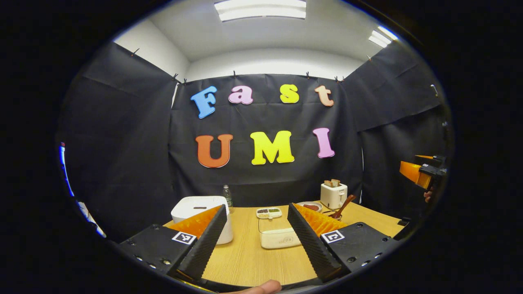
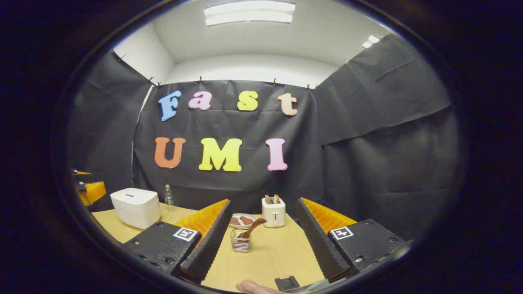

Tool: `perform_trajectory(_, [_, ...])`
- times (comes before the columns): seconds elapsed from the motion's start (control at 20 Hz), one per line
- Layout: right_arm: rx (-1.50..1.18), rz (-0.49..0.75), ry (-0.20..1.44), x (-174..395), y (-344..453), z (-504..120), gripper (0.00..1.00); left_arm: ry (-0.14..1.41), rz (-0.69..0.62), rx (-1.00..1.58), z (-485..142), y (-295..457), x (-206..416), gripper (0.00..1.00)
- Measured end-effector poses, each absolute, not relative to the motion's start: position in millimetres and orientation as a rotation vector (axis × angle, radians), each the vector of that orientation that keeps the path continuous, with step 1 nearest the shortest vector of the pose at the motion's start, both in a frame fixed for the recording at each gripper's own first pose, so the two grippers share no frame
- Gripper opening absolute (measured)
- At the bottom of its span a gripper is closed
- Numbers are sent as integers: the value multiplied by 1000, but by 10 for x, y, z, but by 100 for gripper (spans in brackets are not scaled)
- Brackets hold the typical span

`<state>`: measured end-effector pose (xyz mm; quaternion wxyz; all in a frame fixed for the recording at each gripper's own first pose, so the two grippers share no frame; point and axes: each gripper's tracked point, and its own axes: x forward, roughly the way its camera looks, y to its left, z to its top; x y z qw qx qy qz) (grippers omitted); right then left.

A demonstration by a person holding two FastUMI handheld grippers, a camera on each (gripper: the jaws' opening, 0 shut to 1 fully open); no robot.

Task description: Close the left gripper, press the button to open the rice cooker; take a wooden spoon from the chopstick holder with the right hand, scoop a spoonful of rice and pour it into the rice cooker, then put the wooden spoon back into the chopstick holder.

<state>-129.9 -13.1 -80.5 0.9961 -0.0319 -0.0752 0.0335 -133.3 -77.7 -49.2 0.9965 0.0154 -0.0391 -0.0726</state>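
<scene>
In the left gripper view, the left gripper hung above the near edge of the wooden tabletop with its jaws released and spread wide, holding nothing. Between the two fingers lay a white lidded box on the tabletop, and just behind it a small divided tray of dark and light bits. The white rice cooker stood at the left, partly hidden behind the left finger, its lid down. A clear bottle stood just beside it toward the wall. At the back right were a white toaster with bread slices in its slots, a plate near it, and the wooden spoon leaning out of the chopstick holder, whose body was mostly hidden by the right finger. The other gripper showed at the far right edge, well apart from the tabletop things.

In the right gripper view, the right gripper also had its jaws released and empty. The wire chopstick holder sat between the fingers on the tabletop, with the wooden spoon tilted inside it, bowl end up toward the right. Behind it stood the plate and the toaster. The rice cooker was far left, closed, with the bottle beside it. A fingertip showed at the bottom edge.
</scene>
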Motion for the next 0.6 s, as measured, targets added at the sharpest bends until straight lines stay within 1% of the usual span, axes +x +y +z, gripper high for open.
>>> perform_trajectory(0.15, [-69,83,-120,-1246,-38,-943,99,-74,-145,20,-516,-750,-1307,95])
perform_trajectory(0.2, [-72,81,-112,-1242,-37,-976,100,-69,-149,21,-528,-767,-1303,95])
perform_trajectory(0.25, [-74,80,-108,-1243,-39,-987,99,-65,-152,22,-540,-779,-1304,95])
perform_trajectory(0.3, [-74,77,-104,-1249,-45,-991,100,-66,-155,21,-537,-776,-1305,95])
perform_trajectory(0.45, [-82,69,-107,-1252,-56,-964,99,-70,-164,8,-544,-779,-1317,95])
perform_trajectory(0.6, [-79,72,-105,-1266,-43,-974,100,-66,-164,5,-561,-757,-1314,95])
